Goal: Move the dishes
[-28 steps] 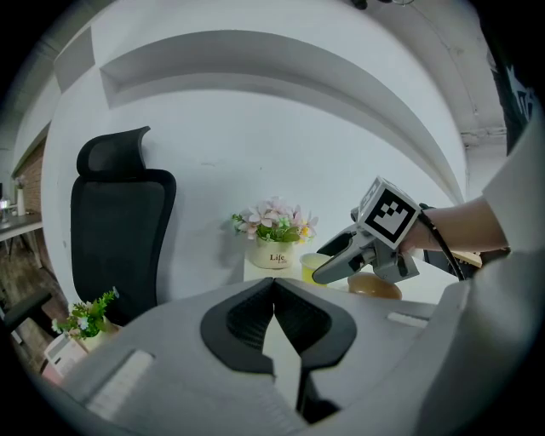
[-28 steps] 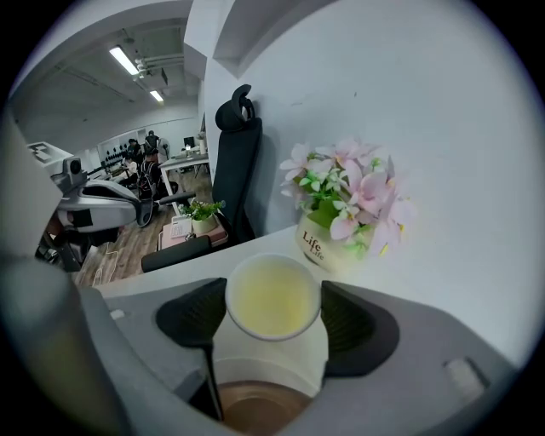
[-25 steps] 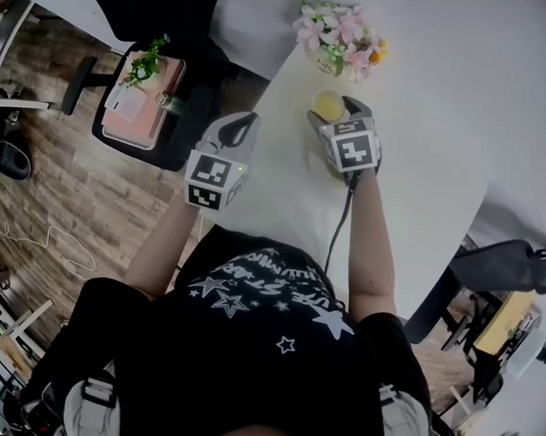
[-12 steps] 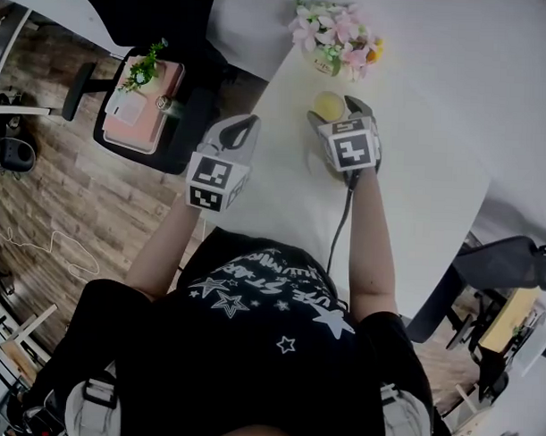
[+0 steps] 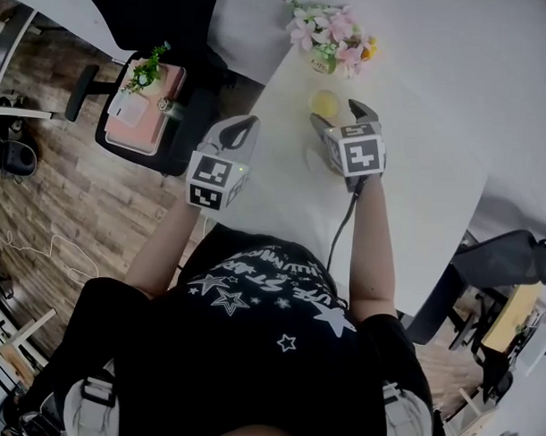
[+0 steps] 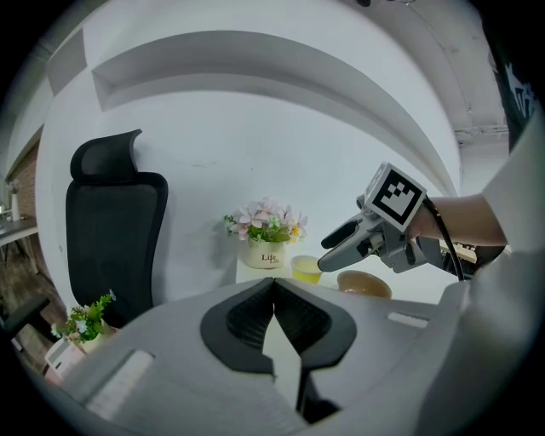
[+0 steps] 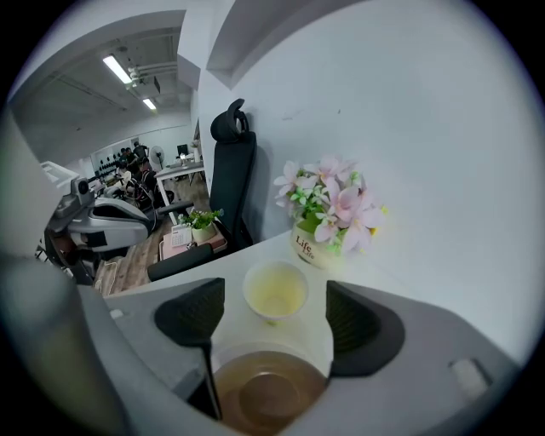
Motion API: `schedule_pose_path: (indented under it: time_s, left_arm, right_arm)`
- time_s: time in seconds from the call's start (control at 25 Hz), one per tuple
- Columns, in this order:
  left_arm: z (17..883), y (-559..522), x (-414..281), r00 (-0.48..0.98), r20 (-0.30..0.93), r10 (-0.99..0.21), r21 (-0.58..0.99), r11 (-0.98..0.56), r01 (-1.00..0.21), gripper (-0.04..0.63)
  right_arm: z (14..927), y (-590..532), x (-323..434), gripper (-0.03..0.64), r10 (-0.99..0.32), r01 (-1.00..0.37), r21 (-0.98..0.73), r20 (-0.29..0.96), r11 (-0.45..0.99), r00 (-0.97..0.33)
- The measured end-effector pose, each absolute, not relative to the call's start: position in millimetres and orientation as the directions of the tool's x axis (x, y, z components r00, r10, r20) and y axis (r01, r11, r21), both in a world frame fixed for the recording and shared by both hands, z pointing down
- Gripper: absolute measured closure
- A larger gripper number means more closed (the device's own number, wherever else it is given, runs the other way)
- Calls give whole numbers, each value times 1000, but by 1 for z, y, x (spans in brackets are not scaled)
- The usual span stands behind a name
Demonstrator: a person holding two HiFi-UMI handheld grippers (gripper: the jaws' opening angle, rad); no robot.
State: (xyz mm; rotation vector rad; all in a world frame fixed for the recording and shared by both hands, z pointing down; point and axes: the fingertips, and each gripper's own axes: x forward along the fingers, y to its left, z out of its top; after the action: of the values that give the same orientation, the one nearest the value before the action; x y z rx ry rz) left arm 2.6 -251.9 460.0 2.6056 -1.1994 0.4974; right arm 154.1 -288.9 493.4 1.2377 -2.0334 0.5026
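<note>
1. Brown bowl (image 7: 266, 393) sits on the white table (image 5: 418, 173) beneath the right gripper (image 7: 276, 316), whose jaws stand wide apart.
2. Yellow cup (image 7: 274, 291) stands just beyond, near the flower pot (image 7: 317, 247).
3. Left gripper (image 6: 274, 294) has its jaws closed together, empty.

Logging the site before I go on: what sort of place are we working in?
Most likely an office: a black office chair stands beside the white table, and desks under ceiling strip lights fill the room behind.
</note>
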Motion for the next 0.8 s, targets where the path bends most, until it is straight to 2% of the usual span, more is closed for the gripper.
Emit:
schedule_pose_path:
  time_s: [0.24, 0.8]
  left_arm:
    - [452, -241, 6, 606, 384, -697, 48, -640, -767, 584]
    - [446, -201, 16, 618, 379, -688, 31, -659, -752, 584]
  right_arm:
    - [479, -265, 177, 249, -648, -903, 41, 710, 427, -274]
    - [515, -197, 221, 250, -618, -956, -6, 762, 293, -194]
